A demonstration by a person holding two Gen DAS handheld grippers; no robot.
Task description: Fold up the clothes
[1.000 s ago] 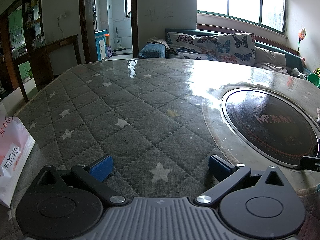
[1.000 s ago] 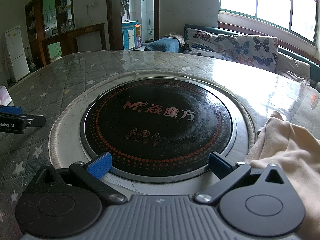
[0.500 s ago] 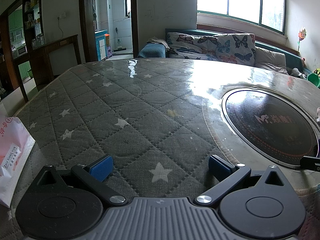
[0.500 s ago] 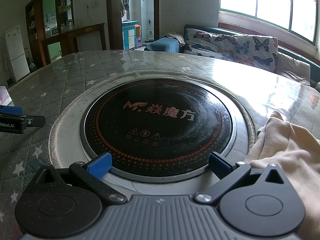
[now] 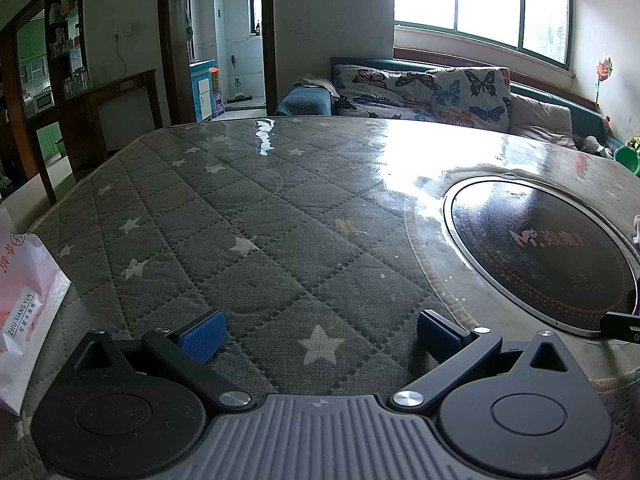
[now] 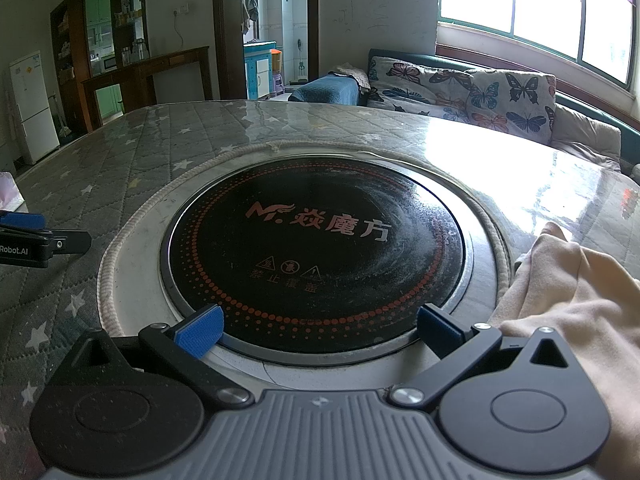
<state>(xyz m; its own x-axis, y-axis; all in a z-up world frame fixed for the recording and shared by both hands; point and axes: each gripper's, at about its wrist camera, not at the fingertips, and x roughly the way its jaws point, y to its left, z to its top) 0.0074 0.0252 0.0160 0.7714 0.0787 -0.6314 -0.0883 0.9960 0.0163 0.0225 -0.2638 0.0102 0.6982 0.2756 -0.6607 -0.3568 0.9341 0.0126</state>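
Only a corner of the cloth [image 6: 568, 280] shows, cut off at right. Left gripper [image 5: 320, 332] and right gripper [image 6: 320, 328] jaws wide apart, empty. Nothing has moved since earlier.

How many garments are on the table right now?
1. A beige garment lies crumpled at the right of the round cooktop, beside the open right gripper. More could lie outside both views.

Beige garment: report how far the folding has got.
Nothing looks done: the beige garment lies rumpled at the table's right, beside the round cooktop. Nothing is in hand: the right gripper and left gripper are open and empty. Grasping, spreading and every fold remain.
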